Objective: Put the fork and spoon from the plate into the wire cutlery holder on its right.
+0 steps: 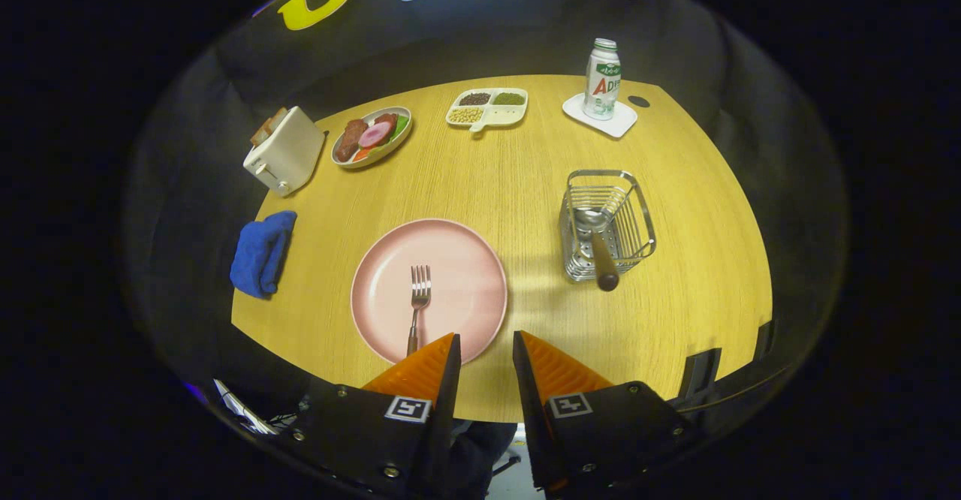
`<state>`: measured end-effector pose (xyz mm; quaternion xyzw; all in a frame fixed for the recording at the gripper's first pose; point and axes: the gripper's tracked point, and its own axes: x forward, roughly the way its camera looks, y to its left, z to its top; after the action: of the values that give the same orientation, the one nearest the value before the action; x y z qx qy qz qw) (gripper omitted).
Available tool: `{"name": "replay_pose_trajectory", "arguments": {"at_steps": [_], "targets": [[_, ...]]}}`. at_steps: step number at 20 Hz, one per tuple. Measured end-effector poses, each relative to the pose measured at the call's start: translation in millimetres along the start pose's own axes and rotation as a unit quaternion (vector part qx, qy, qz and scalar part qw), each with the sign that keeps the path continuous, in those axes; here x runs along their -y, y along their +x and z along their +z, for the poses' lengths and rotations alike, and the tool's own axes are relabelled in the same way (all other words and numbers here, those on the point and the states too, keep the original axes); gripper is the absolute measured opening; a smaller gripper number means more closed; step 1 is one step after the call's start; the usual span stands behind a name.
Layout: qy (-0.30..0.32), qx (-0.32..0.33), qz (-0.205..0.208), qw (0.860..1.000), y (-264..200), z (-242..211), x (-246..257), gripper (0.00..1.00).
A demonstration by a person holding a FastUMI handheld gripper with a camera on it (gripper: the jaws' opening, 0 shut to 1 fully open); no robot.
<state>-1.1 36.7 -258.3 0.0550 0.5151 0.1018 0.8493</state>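
A pink plate (465,260) lies on the wooden table just ahead of my fingers. On it rests a metal fork (417,306), tines pointing away, its handle running back toward my left finger. To the plate's right stands the wire cutlery holder (631,215). A spoon (598,248) with a dark handle leans inside it, bowl down and handle sticking out toward me. My gripper (486,338) hovers above the table's near edge, open, with nothing between its fingers.
A blue cloth (261,252) lies left of the plate. Farther back are a white toaster (284,151), a plate of food (372,137), a divided dish of beans (488,106) and a bottle (602,79) on a white coaster.
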Motion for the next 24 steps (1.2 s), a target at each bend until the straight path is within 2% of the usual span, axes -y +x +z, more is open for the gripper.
{"name": "replay_pose_trajectory", "arguments": {"at_steps": [10,21,22,24], "targets": [[-0.03,-0.057,0.016,0.998,61.1,-31.2,-55.9,0.43],[-0.053,-0.111,-0.016,0.992,98.5,-49.2,-56.1,0.43],[-0.048,-0.117,-0.007,0.992,96.8,-51.4,-59.3,0.43],[-0.034,-0.128,-0.015,0.991,103.1,-54.8,-55.0,0.14]]}}
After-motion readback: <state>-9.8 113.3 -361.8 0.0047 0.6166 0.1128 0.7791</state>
